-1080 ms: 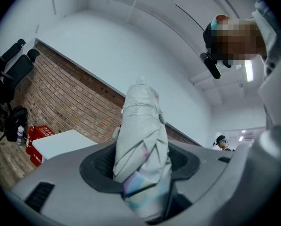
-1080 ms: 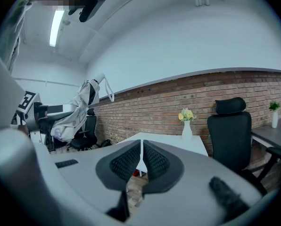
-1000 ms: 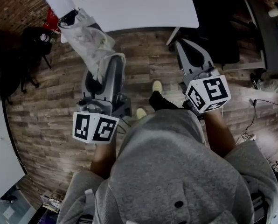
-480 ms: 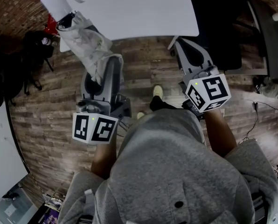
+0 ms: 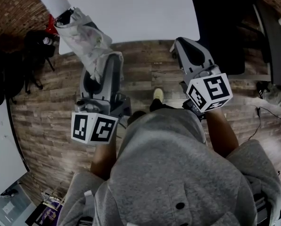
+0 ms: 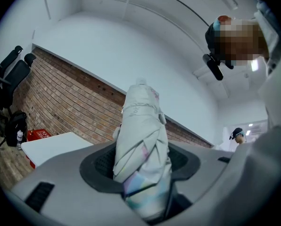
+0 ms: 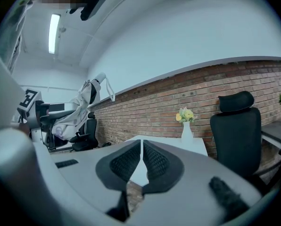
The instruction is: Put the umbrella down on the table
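The big white tabletop [image 5: 140, 8] now looks closer to both tools than it did a moment ago, so the person has moved up to it. The folded pale cloth umbrella [image 5: 81, 36] is not down yet. It is up in the air, and the fingers of the left gripper [image 5: 99, 74] squeeze its lower part. Its round white end now reaches over the tabletop's left corner. I think it can be put down soon, once more of it is over the top.

Only the head view shows where the umbrella sits over the tabletop. Only the right gripper view shows the right gripper [image 7: 141, 161] with its fingers pressed together and nothing in them. It also shows a white vase of yellow flowers [image 7: 186, 126] further back.
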`<state>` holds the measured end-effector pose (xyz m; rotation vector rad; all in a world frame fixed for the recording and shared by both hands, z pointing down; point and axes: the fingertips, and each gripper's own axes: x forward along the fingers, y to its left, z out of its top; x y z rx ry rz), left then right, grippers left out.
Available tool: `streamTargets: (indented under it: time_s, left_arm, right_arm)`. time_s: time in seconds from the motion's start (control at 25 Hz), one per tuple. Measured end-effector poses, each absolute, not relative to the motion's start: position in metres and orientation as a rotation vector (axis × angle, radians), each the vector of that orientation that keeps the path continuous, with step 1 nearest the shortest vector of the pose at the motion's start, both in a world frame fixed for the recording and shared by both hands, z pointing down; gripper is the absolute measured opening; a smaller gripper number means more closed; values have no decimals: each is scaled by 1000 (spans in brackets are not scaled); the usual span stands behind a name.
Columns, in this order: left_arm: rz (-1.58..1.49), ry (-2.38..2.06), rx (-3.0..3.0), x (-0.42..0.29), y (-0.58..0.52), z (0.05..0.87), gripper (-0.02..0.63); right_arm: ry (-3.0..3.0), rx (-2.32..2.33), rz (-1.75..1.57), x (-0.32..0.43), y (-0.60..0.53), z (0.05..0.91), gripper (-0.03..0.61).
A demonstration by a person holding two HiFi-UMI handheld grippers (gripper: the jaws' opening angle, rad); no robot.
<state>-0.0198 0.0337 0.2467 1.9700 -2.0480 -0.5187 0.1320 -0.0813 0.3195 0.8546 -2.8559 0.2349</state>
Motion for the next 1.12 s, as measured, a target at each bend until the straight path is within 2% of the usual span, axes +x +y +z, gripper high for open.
streamTargets:
  time_s: [1.12]
  left_arm:
    - [-527, -2040, 2044, 0, 11, 228, 258]
  right_arm:
    - [-2883, 848, 124, 138, -96, 310, 31]
